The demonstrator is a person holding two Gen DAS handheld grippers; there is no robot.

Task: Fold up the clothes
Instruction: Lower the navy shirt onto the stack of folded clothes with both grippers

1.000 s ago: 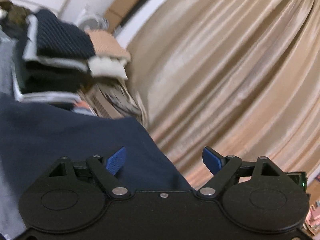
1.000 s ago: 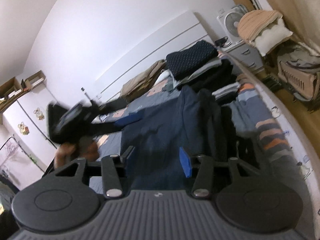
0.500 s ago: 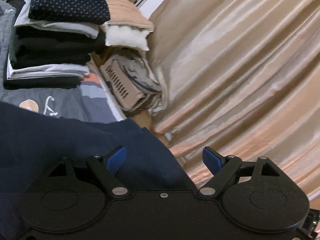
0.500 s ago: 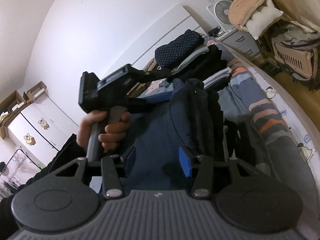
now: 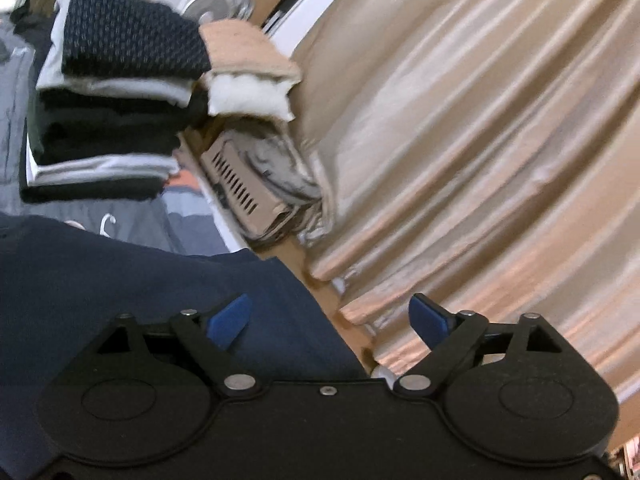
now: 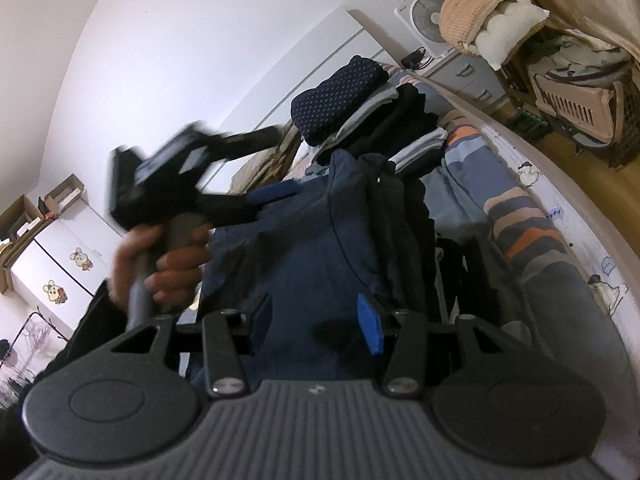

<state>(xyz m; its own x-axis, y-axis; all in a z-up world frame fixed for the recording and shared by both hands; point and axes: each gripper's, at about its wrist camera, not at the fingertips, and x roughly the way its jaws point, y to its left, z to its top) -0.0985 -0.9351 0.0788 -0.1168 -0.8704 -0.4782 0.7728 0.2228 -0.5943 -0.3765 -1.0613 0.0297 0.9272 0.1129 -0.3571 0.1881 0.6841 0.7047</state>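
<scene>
Two sets of tongs hang over a rumpled navy garment [image 6: 312, 248] spread on the bed [image 6: 560, 280]. Nearest, the right tongs [image 6: 316, 322] stand partly apart above the dark blue cloth, nothing between their blue pads [image 6: 370, 328]. To their left a hand [image 6: 160, 260] grips the handle of the left tongs [image 5: 330, 322] — jaws wide, having just been opening, with the garment's corner lying below them and not pinched. That corner reaches the bed's edge, where the striped bedcover [image 6: 528, 236] shows orange and grey bands. Farther up the bed sits a stack of folded clothes [image 5: 108, 112], topped by a dark dotted knit [image 6: 340, 96]. Beyond the bed's edge — a beige slatted carrier [image 5: 240, 184] on the floor, a tan and white cushion [image 5: 248, 76] above it, a white fan [image 6: 426, 20], and tan curtains [image 5: 480, 140] across the far side.
</scene>
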